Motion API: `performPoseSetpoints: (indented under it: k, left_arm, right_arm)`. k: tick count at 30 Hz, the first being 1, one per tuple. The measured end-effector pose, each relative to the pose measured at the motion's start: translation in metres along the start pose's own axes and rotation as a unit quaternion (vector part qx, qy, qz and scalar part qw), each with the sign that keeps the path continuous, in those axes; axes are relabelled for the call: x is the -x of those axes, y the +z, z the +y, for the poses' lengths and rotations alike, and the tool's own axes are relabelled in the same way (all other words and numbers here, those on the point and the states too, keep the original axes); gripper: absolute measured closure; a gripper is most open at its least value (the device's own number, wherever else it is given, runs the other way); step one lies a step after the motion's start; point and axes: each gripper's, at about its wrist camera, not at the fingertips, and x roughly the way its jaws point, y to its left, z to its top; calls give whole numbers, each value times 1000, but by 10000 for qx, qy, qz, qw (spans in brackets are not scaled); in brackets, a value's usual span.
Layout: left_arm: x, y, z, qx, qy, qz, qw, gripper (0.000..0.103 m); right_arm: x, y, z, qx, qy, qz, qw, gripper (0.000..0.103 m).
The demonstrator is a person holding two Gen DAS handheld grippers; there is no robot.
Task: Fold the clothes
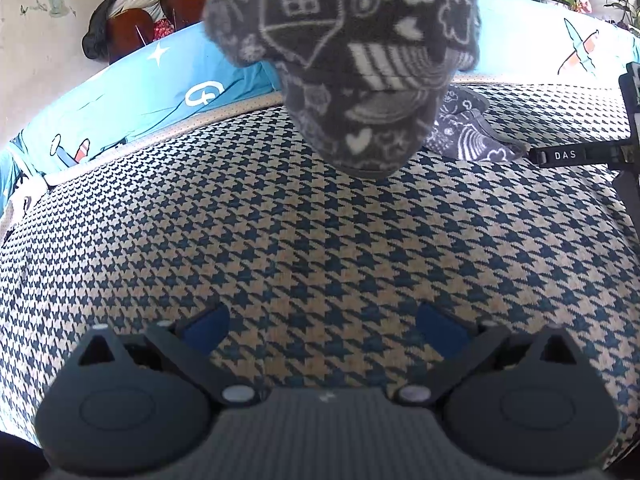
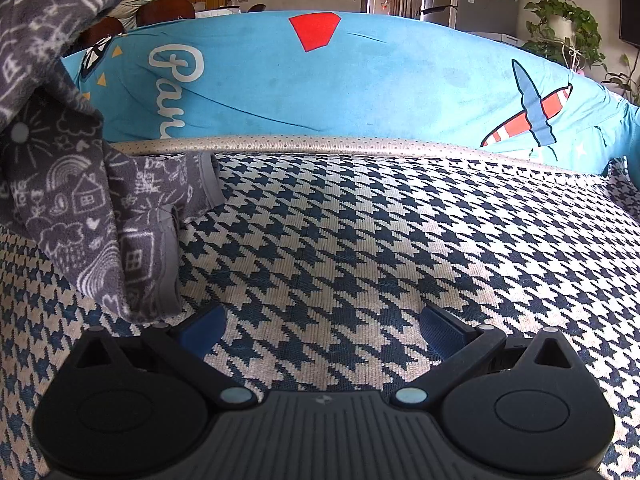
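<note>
Hanging from the top centre of the left wrist view, a grey doodle-print fleece garment (image 1: 352, 68) droops over the houndstooth cover (image 1: 280, 240). The left gripper (image 1: 322, 326) and right gripper (image 2: 322, 326) both stand spread apart, empty, the garment filling the right view's left edge.

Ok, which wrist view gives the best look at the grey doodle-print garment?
The right wrist view: the grey garment is seen draping down onto the houndstooth cover, its hem visible. The left wrist view shows a blurred bulk of it hanging close to the lens, plus a part lying behind.
</note>
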Motion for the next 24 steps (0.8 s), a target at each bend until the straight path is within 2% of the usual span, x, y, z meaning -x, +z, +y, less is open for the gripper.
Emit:
performPoseSetpoints:
  k: [14, 24]
  left_arm:
    - [0, 1, 4, 64, -30, -4, 10000, 0]
    - [2, -2, -5, -24, 95, -25, 9999, 0]
  right_arm:
    - [0, 0, 0, 1, -2, 0, 10000, 0]
    - [0, 0, 0, 8, -6, -2, 10000, 0]
